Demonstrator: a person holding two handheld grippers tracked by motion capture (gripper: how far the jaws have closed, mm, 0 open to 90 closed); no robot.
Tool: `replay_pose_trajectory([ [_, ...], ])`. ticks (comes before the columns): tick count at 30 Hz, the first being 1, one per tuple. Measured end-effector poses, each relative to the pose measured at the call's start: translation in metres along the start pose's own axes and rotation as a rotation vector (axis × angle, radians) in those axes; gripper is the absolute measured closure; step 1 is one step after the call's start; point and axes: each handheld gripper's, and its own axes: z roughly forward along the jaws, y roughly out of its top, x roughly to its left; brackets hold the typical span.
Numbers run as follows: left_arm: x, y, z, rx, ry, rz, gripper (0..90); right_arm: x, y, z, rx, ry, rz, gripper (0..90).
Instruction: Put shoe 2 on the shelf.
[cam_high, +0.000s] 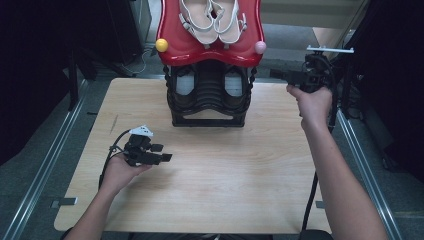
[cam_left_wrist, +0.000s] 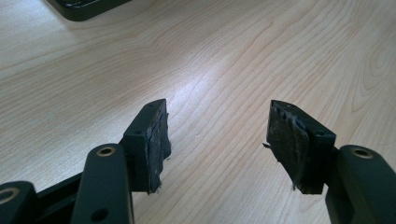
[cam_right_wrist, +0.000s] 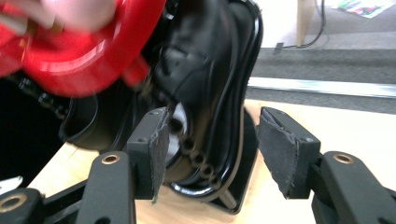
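Observation:
A shoe rack stands at the table's far middle. Its red top shelf (cam_high: 182, 50) holds a pair of white sandals (cam_high: 212, 20). The black lower tiers (cam_high: 209, 95) hold dark shoes with pale insoles. My left gripper (cam_high: 162, 152) rests low over the wooden table (cam_high: 225, 175) at the front left, open, with bare wood between its jaws (cam_left_wrist: 217, 135). My right gripper (cam_high: 274, 75) is held at the rack's right side and points left at it. It is open (cam_right_wrist: 212, 140), with the black tier (cam_right_wrist: 215, 70) beyond its jaws and the red shelf (cam_right_wrist: 84, 60) above, blurred.
A yellow ball (cam_high: 161, 45) and a pink ball (cam_high: 260, 47) cap the red shelf's front corners. Metal rails (cam_high: 47, 160) run along both sides of the table. Dark equipment stands on the right (cam_high: 390, 75). The rack's base corner (cam_left_wrist: 84, 7) is near the left gripper.

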Motion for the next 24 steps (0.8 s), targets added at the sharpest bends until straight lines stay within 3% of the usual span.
replay_pose_trajectory([
  [6, 0.000, 0.000, 0.000, 0.003, -0.003, 0.003, 39.1, 0.003, -0.029, 0.002, 0.024, 0.015, -0.035, 43.5],
  [13, 0.000, 0.000, 0.000, 0.002, -0.006, 0.001, 39.1, 0.008, -0.062, 0.005, 0.050, 0.061, -0.038, 43.2],
  [24, -0.001, 0.000, 0.000, 0.004, -0.009, 0.002, 39.0, 0.013, -0.120, 0.026, 0.097, 0.094, -0.059, 43.6],
])
